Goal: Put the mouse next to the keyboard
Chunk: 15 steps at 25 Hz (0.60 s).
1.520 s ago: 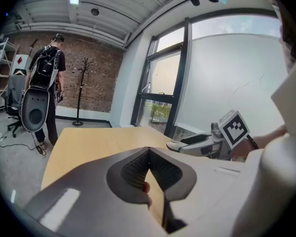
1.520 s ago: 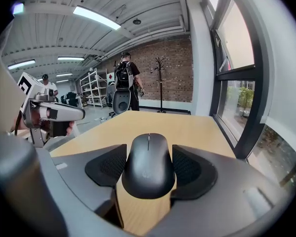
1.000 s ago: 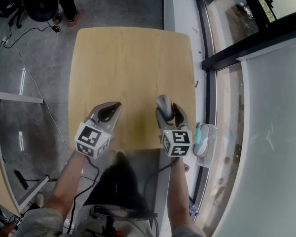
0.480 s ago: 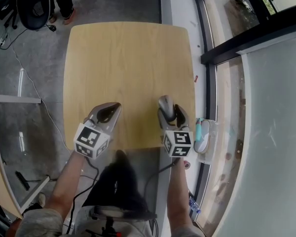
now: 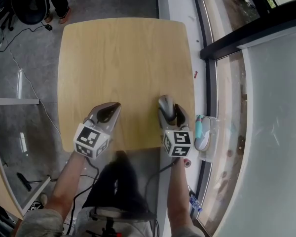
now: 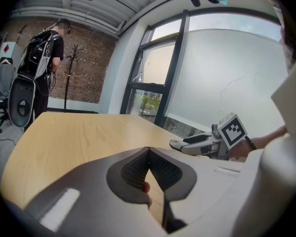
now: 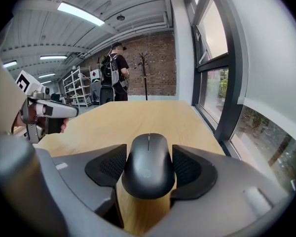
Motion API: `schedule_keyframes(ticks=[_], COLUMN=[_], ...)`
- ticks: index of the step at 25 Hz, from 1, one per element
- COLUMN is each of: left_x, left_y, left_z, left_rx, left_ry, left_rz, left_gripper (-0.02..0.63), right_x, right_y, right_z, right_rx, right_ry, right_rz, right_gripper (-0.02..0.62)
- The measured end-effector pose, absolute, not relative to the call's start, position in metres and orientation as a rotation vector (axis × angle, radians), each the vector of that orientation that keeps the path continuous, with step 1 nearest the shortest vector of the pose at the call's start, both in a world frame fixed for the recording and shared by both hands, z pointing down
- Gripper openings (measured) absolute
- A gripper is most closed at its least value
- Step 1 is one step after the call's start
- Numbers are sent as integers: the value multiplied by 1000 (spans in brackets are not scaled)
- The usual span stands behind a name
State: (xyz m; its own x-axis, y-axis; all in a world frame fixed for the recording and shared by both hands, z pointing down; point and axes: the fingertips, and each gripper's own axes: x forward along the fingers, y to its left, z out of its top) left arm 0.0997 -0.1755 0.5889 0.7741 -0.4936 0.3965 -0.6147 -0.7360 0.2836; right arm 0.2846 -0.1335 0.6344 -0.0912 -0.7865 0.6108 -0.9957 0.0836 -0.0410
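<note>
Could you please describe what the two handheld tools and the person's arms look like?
The left tool and right tool are light grey shells with dark ribbed pads. Each carries a white cube with black square markers. Thin black cables trail back. The forearms are bare; no sleeves show.

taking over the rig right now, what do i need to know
Left tool: shut, nothing in it, over the near edge of the table.
Right tool: shut on the mouse, over the table's near right part.
Keyboard: not in any view.
Done: the mouse is in the grip.
Left: find the keyboard, set the mouse down beside it, open the right tool.
</note>
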Motion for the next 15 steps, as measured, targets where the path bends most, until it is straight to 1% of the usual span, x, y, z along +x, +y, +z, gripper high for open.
schedule_keyframes(ticks=[15], left_x=[110], left_y=[-176], left_z=[606], left_rx=[2552], left_ry=[-830], left_rz=[441], left_gripper=[-2], right_x=[289], right_y=[-133], right_z=[647], right_rx=[1741], right_ry=[-1903], right_rz=[616], right_gripper=[307])
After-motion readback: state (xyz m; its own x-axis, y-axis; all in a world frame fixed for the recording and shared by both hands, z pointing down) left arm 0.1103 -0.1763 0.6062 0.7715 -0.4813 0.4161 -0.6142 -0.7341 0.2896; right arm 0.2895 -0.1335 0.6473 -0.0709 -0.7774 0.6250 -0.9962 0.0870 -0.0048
